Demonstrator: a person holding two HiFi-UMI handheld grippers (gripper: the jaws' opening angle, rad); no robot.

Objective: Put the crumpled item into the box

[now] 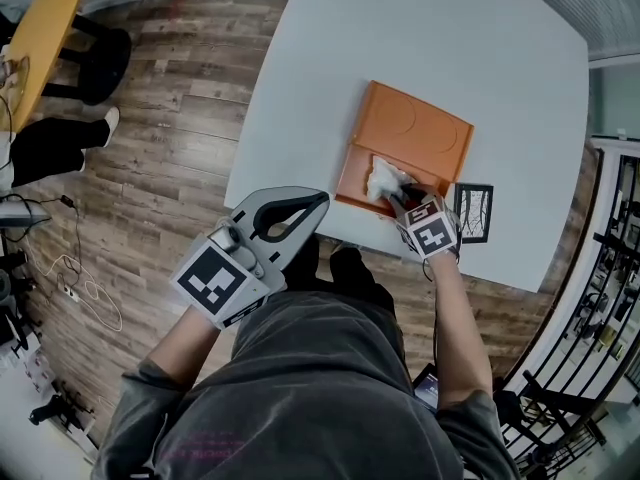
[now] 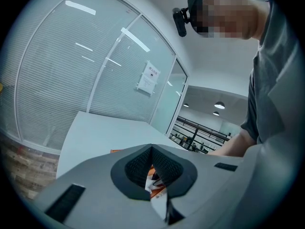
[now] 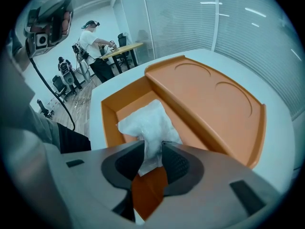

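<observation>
— Right gripper [image 3: 151, 147]?
— Jaws apart, the tissue [image 3: 145, 123] loose between them, its bulk lying in the open orange box [image 3: 209, 99].
— Left gripper [image 2: 152, 149]?
— Jaw tips together, empty, held short of the table [image 1: 520, 78].

The box [image 1: 410, 133] looks like smooth orange plastic with a soft half-matt sheen. The crumpled item [image 1: 383, 180] is white, thin and wrinkled, like tissue paper. The table [image 1: 480, 58] is smooth matt white and the floor [image 1: 170, 148] shows wood-grain planks. The right gripper [image 3: 153, 151] is matt grey plastic with dark ribbed pads [image 3: 178, 166].
</observation>
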